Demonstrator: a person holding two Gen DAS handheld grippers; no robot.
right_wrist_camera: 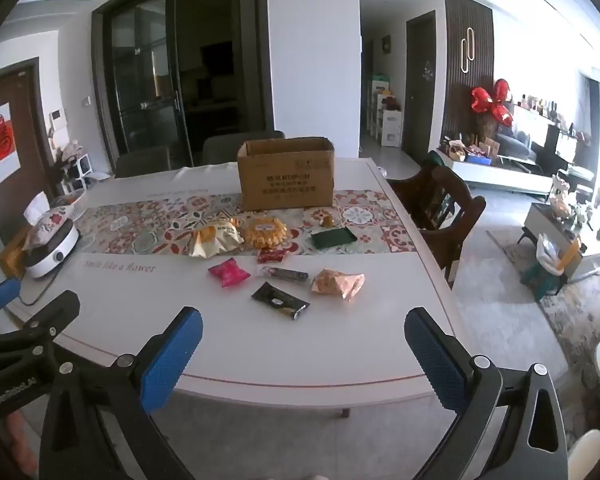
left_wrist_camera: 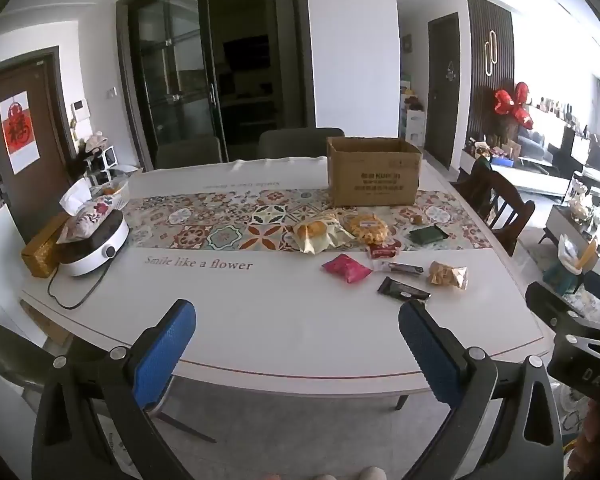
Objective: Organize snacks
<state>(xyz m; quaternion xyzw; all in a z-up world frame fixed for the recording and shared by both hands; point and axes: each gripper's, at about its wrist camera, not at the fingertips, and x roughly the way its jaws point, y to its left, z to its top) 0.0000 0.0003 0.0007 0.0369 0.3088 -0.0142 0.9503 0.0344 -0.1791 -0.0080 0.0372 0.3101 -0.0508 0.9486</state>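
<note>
Several snack packets lie on the white table (right_wrist_camera: pixel 260 344) in front of an open cardboard box (right_wrist_camera: pixel 286 178), which also shows in the left wrist view (left_wrist_camera: pixel 374 174). Among them are a pink packet (right_wrist_camera: pixel 228 273), a black bar (right_wrist_camera: pixel 280 301), a clear bag of golden snacks (right_wrist_camera: pixel 337 282), a bread bag (right_wrist_camera: pixel 216 240) and a round pack of cookies (right_wrist_camera: pixel 266 232). My left gripper (left_wrist_camera: pixel 296 336) is open and empty above the table's near edge. My right gripper (right_wrist_camera: pixel 302 344) is open and empty too, short of the snacks.
A white cooker with a tissue pouch on it (left_wrist_camera: pixel 94 240) stands at the table's left end, its cord trailing forward. A patterned runner (left_wrist_camera: pixel 228 220) crosses the table. A dark wooden chair (right_wrist_camera: pixel 440 208) stands at the right side, grey chairs behind the table.
</note>
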